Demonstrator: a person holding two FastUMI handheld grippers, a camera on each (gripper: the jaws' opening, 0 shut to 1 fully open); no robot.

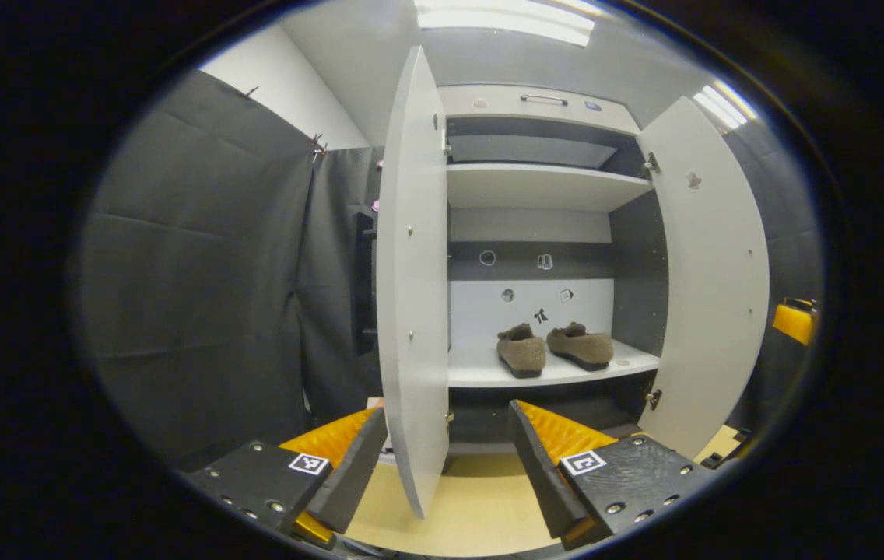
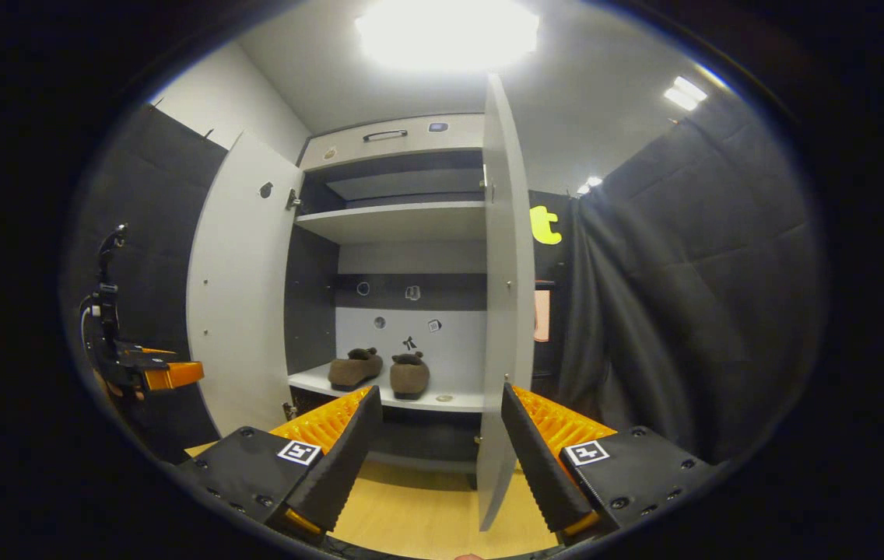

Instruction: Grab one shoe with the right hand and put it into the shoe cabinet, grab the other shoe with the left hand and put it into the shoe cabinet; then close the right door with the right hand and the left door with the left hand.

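Fingers of my left gripper (image 1: 446, 459) stand wide apart at the bottom of the left gripper view, the left door (image 1: 412, 280) edge-on between them, perhaps not touching. My right gripper (image 2: 442, 451) gapes wide too, the right door (image 2: 506, 295) between its fingers. Both shoes (image 1: 555, 348) sit mid-frame on the shoe cabinet's lower shelf (image 1: 551, 372).

Bright ceiling lamps (image 2: 446, 31) glare at twelve o'clock, blown white in the right gripper view; focus is sharp, and straight edges bow toward the rims.
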